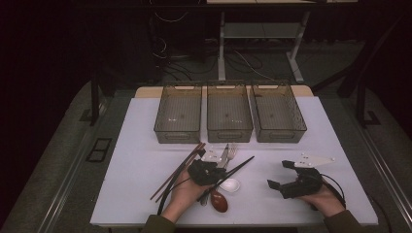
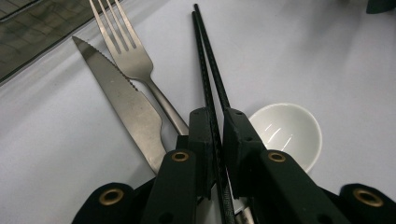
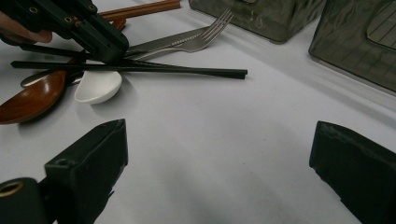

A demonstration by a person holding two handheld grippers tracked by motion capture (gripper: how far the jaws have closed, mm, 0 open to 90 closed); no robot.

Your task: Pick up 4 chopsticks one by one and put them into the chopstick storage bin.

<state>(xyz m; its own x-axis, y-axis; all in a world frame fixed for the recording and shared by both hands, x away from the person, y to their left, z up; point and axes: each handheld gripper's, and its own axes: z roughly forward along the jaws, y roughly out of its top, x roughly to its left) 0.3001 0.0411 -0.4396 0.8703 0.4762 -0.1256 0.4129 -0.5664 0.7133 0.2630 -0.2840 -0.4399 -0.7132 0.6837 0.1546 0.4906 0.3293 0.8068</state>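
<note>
Left gripper (image 2: 214, 128) pinching the black chopsticks (image 2: 208, 70) mid-length, sticks at table centre, long axis aimed toward two o'clock — over the white spoon (image 2: 289, 130), beside knife (image 2: 121, 98) and fork (image 2: 128, 51), right gripper (image 1: 284, 175) spread wide, holding nothing.

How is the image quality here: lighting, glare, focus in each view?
High view: dim, the room black around the lit white table. Left gripper view: sharp on the black chopsticks, with small glare streaks in the white spoon. Right gripper view: its own near jaws soft, the fork fairly crisp.
</note>
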